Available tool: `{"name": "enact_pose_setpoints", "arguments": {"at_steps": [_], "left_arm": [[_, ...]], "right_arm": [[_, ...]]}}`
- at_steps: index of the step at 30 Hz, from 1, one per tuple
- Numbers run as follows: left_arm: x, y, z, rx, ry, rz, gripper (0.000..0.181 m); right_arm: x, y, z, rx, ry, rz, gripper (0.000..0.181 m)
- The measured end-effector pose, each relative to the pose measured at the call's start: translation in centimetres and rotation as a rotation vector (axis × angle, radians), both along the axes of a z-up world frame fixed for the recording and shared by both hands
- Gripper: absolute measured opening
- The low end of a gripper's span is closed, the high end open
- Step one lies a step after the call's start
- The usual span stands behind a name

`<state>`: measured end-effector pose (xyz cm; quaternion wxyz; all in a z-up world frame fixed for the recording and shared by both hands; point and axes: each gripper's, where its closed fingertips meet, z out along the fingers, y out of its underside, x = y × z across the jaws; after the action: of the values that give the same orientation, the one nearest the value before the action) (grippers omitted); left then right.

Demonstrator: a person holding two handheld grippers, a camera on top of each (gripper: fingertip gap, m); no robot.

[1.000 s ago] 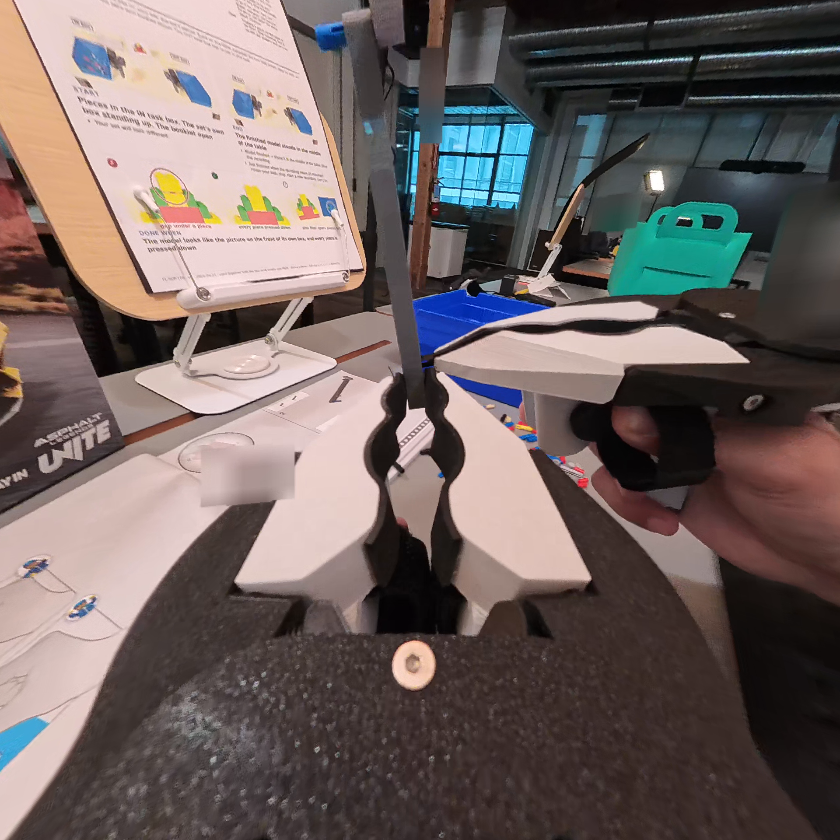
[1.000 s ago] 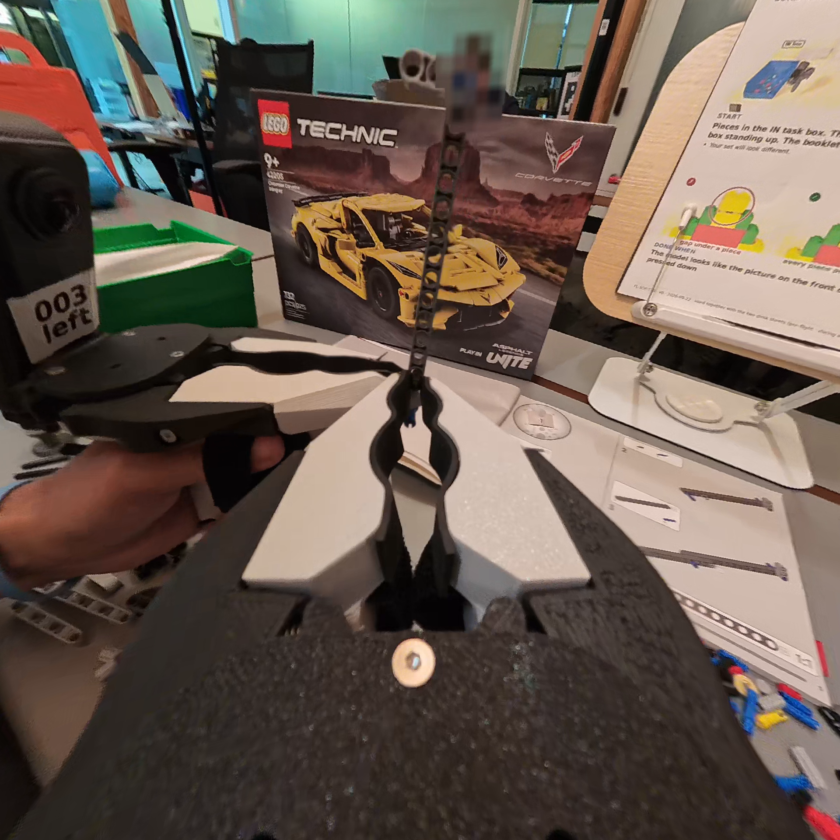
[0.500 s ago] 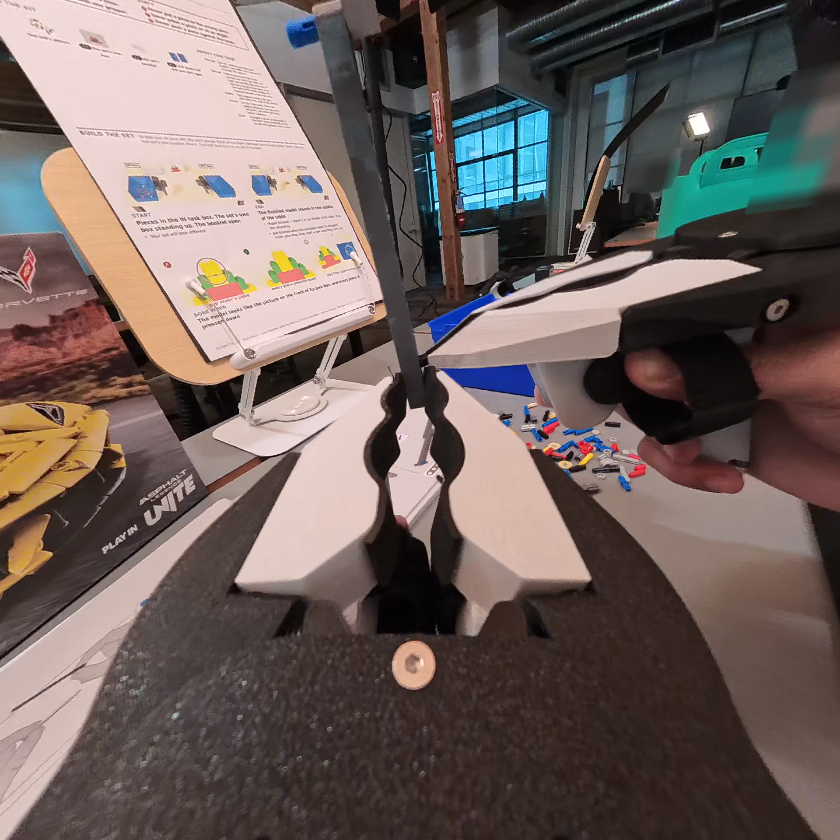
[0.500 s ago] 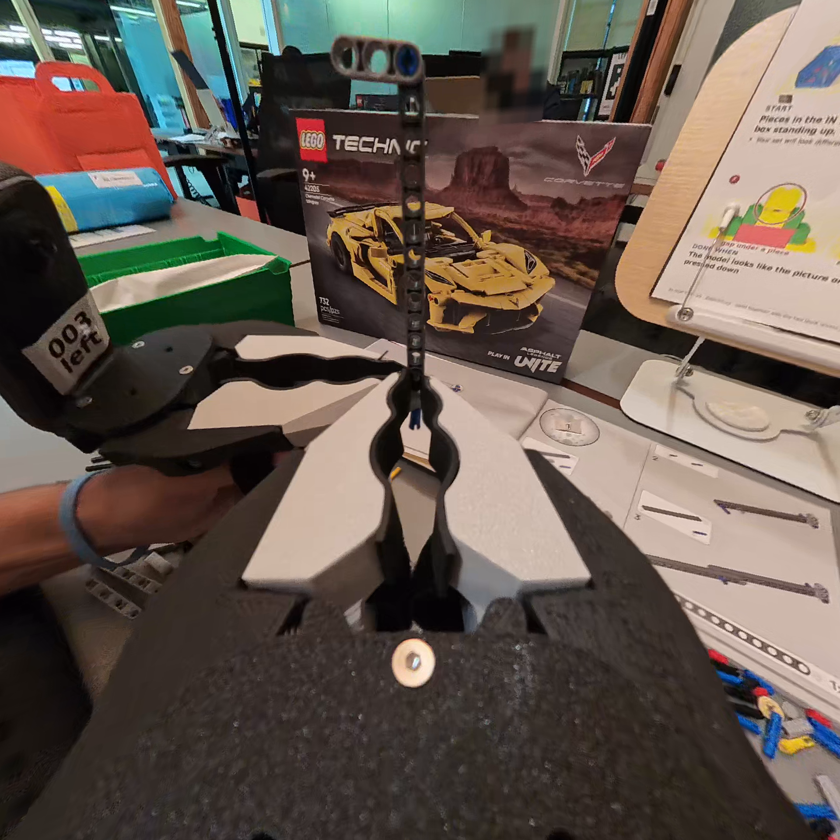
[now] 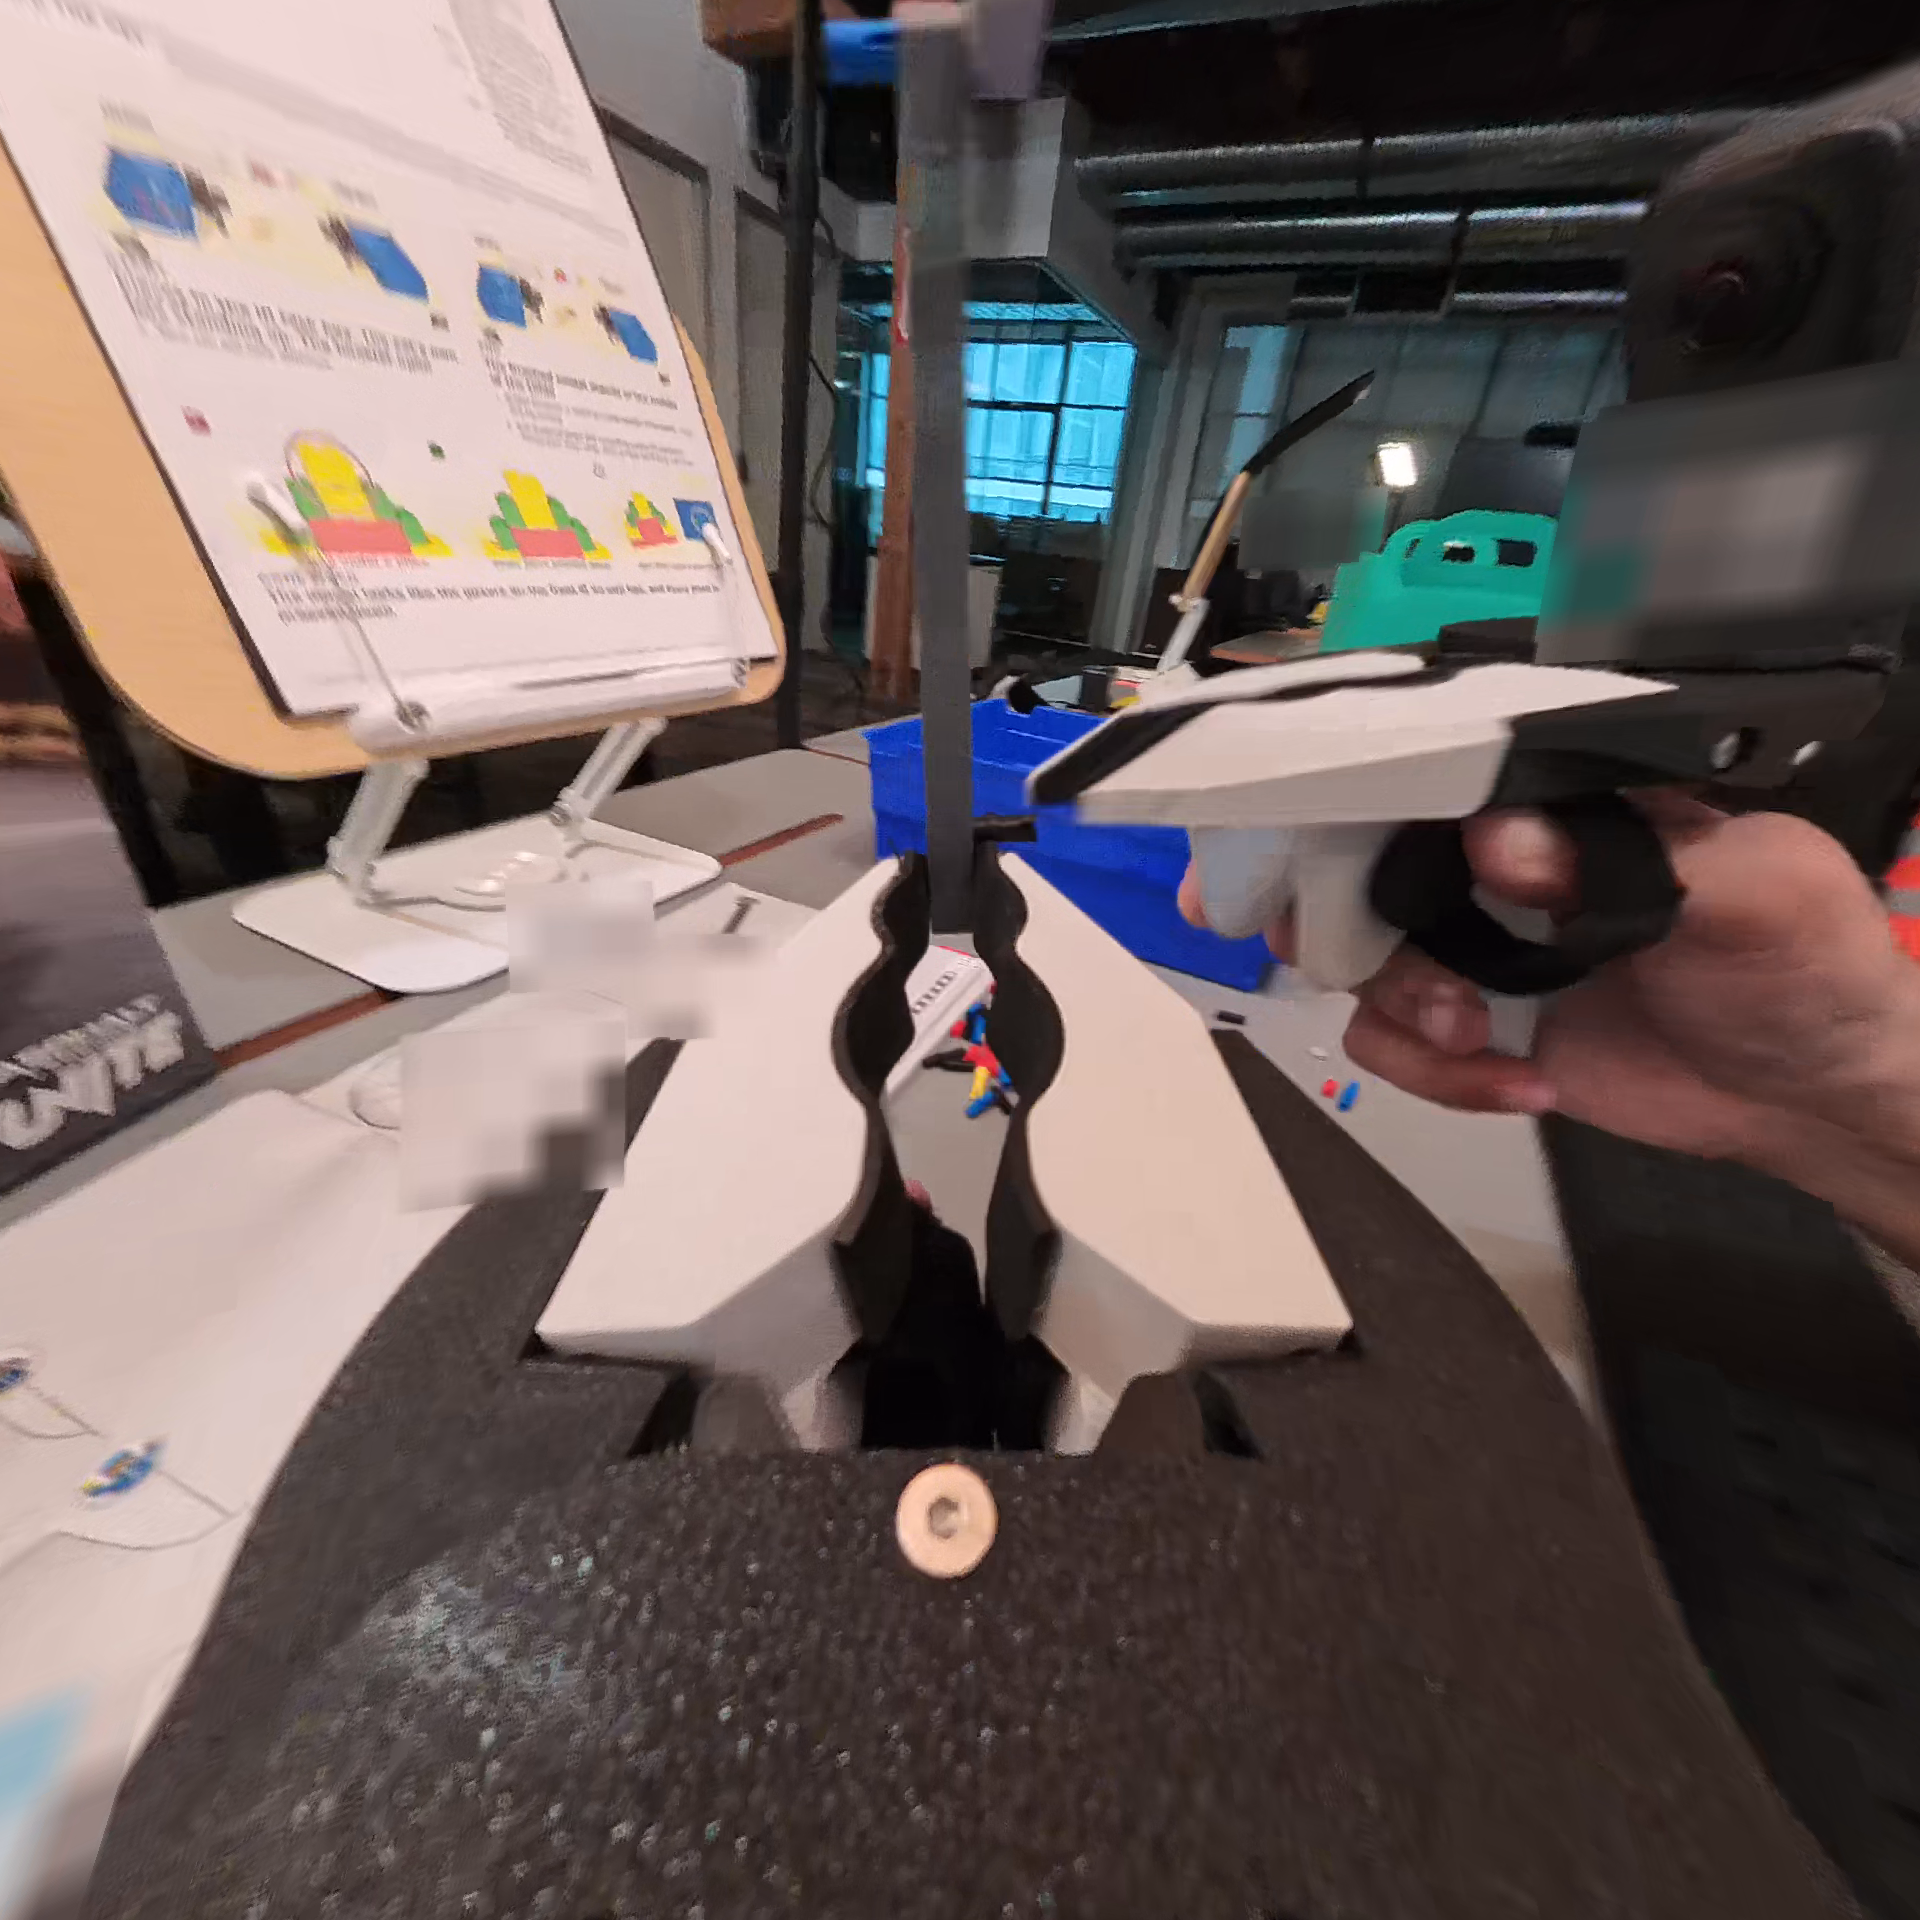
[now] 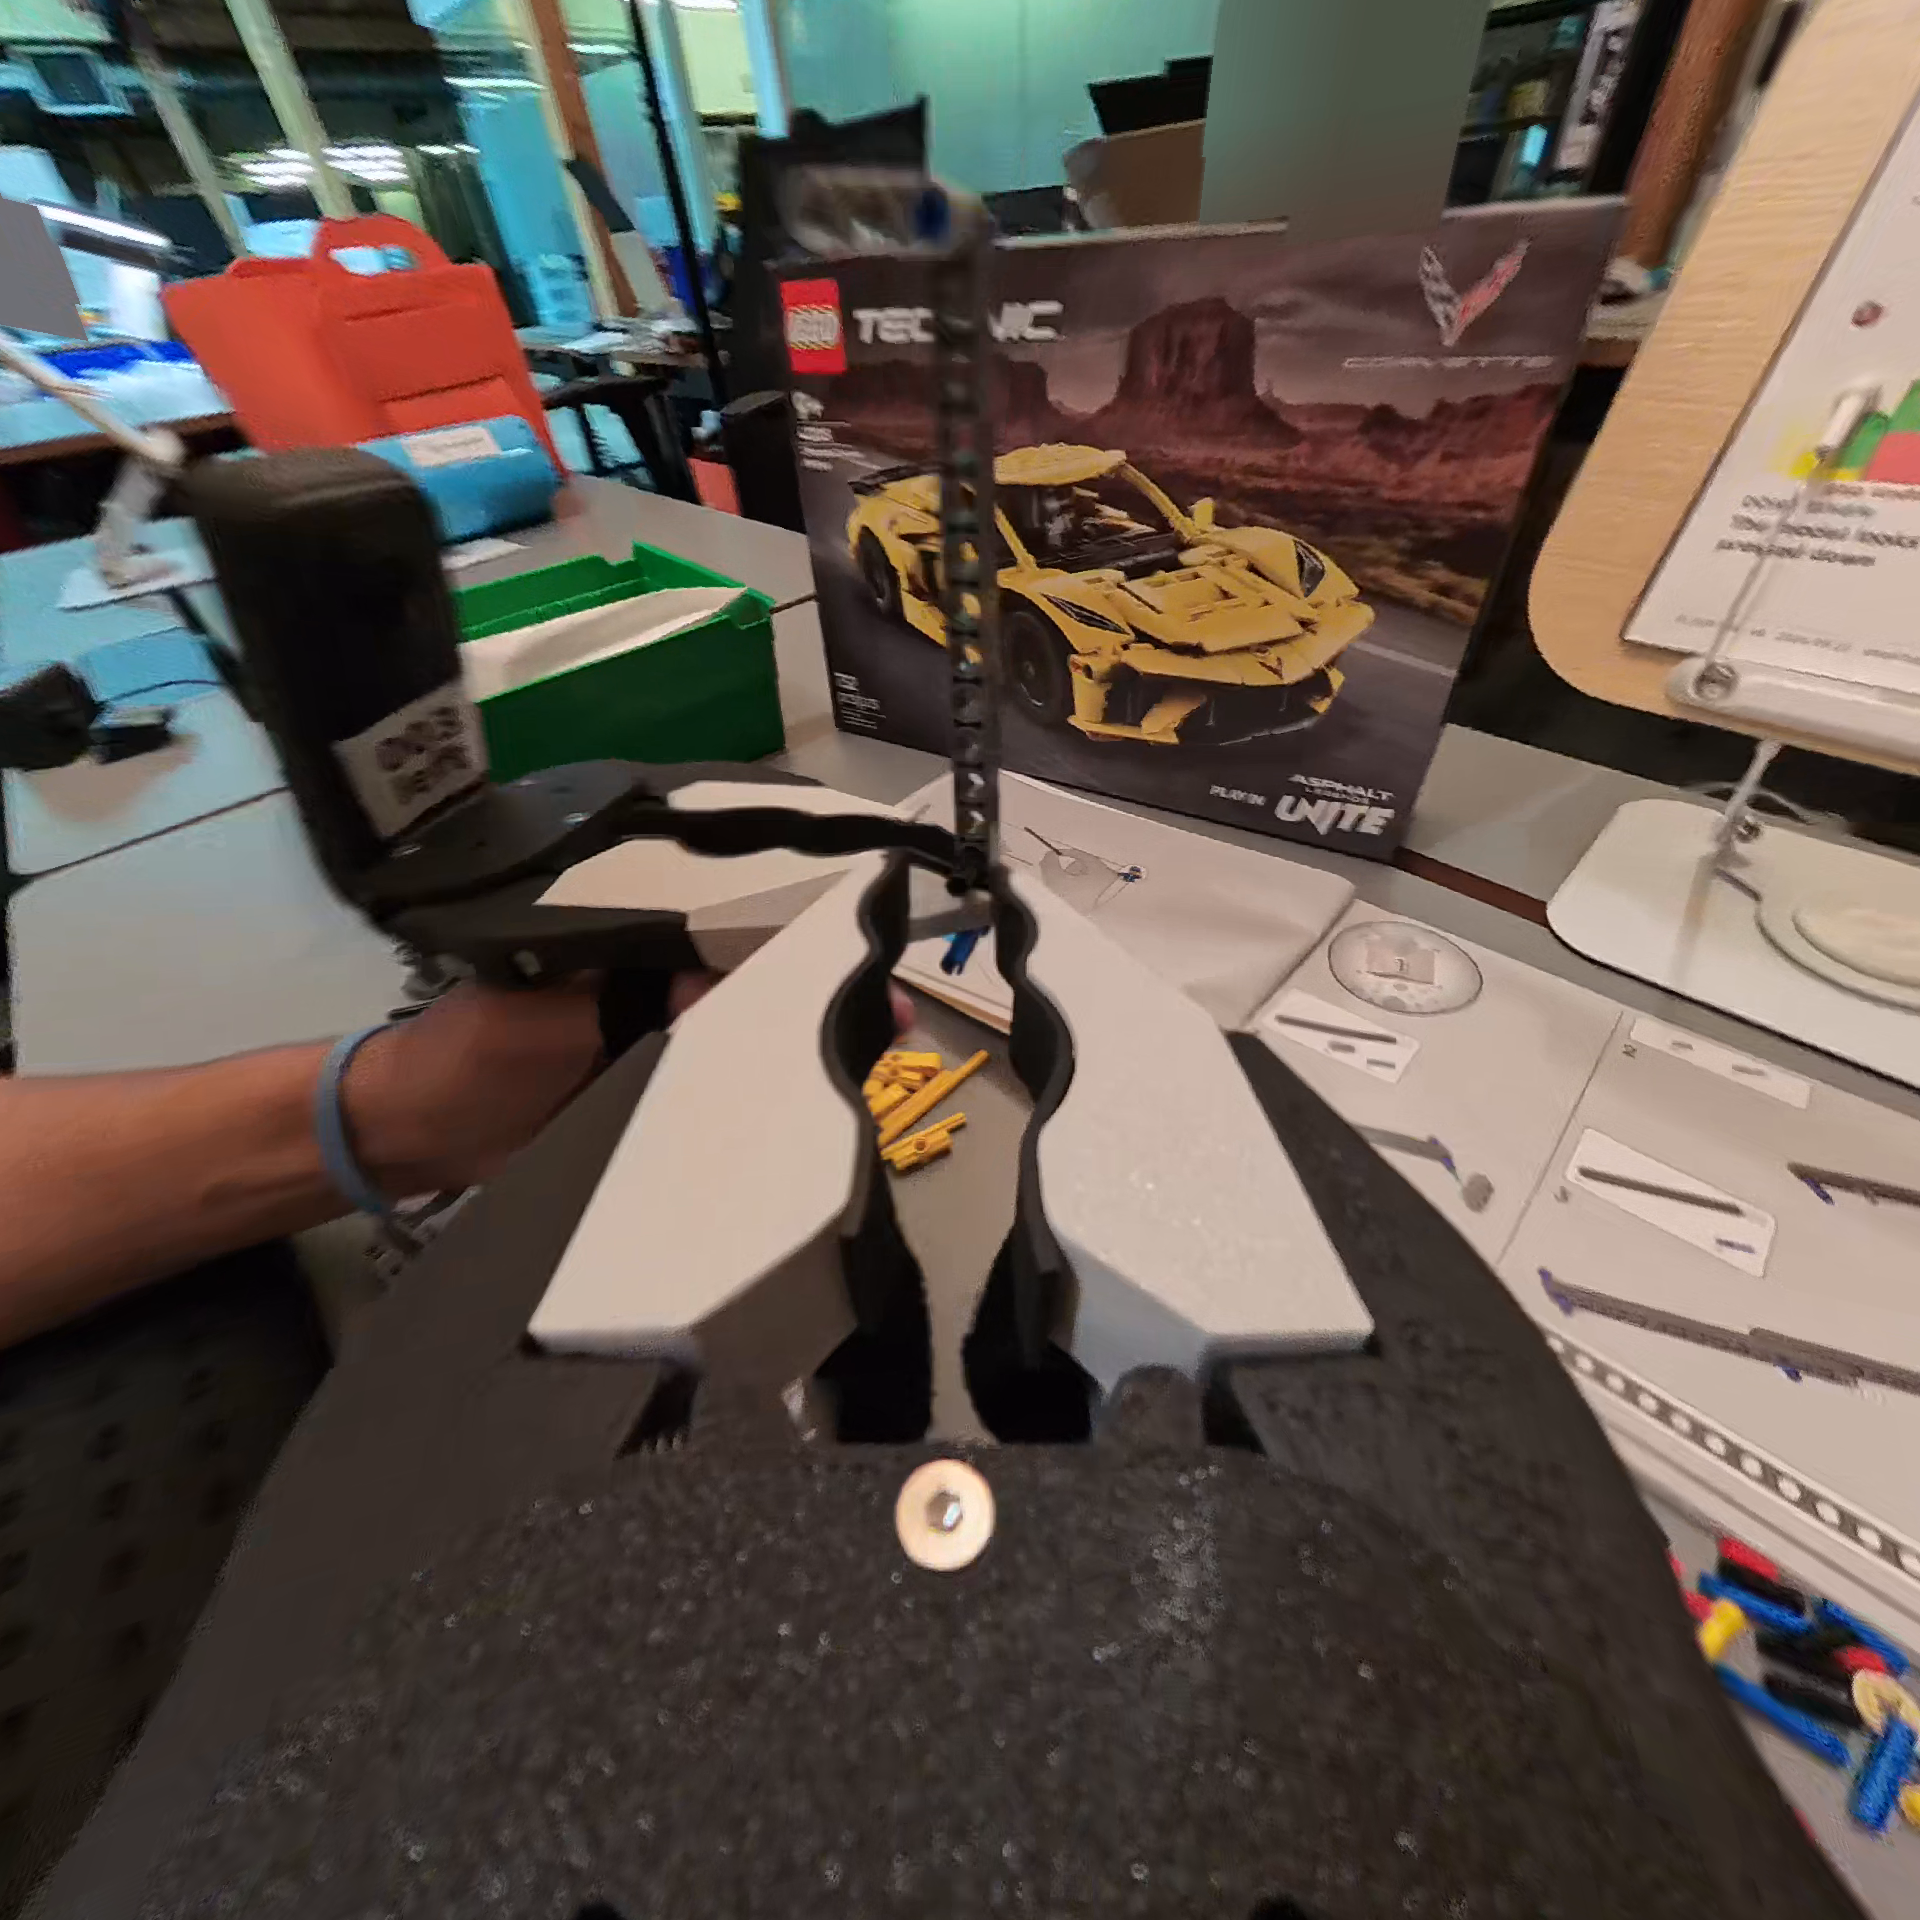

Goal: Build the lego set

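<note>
One long beam [image 5: 940, 499] stands upright, clamped low.

two grippers [image 5: 951, 883] [image 6: 940, 883] — one beam [image 6: 966, 582], one box [image 6: 1195, 520]

Wooden document stand [image 5: 125, 582] with printed instruction sheet [image 5: 343, 343] upper left, blue bin [image 5: 1049, 831] centre, teal bag [image 5: 1455, 571] right background, green bin [image 6: 634, 675] left of centre, orange bag [image 6: 364, 332] upper left, blue roll [image 6: 468, 468] beside it

Left tongs [image 6: 961, 868] pinch the upright beam [image 6: 966, 582]; right tongs [image 6: 940, 914] parted.
</note>
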<state>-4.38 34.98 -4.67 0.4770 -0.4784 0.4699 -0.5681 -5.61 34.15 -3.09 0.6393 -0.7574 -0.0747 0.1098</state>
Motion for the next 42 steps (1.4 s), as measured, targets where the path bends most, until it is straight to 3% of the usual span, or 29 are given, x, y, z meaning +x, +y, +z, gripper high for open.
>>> {"name": "enact_pose_setpoints", "arguments": {"at_steps": [3, 6, 11, 15, 23, 33, 38, 42], "left_arm": [[-0.3, -0.1, 0.0, -0.137, -0.001, -0.144, 0.006], [-1.2, -2.6, 1.0, -0.243, -0.021, -0.387, 0.006], [-1.8, -4.9, 1.2, -0.229, -0.021, -0.509, 0.007], [-1.9, -5.5, 1.4, -0.235, -0.032, -0.531, 0.006], [-1.8, -5.7, 1.5, -0.214, -0.029, -0.521, 0.006], [-1.8, -5.6, 1.1, -0.200, -0.001, -0.520, 0.006], [-0.8, -4.6, -1.3, -0.257, 0.154, -0.496, 0.007], [-0.5, -4.2, -3.0, -0.213, 0.249, -0.462, 0.007]], "right_arm": [[0.6, -1.6, 0.5, -0.018, 0.050, 0.144, 0.032], [-1.1, -2.6, 0.3, -0.071, 0.191, 0.423, 0.058], [-2.4, -3.2, 0.3, -0.043, 0.234, 0.602, 0.042], [-2.5, -2.8, 0.3, -0.021, 0.227, 0.600, 0.025], [-2.5, -3.0, 0.4, 0.030, 0.170, 0.577, 0.018], [-2.5, -2.9, 0.1, 0.080, 0.248, 0.552, 0.017], [-0.6, -1.9, -1.9, -0.001, 0.273, 0.459, 0.022], [1.5, -1.3, -1.5, 0.015, 0.250, 0.336, 0.031]]}}
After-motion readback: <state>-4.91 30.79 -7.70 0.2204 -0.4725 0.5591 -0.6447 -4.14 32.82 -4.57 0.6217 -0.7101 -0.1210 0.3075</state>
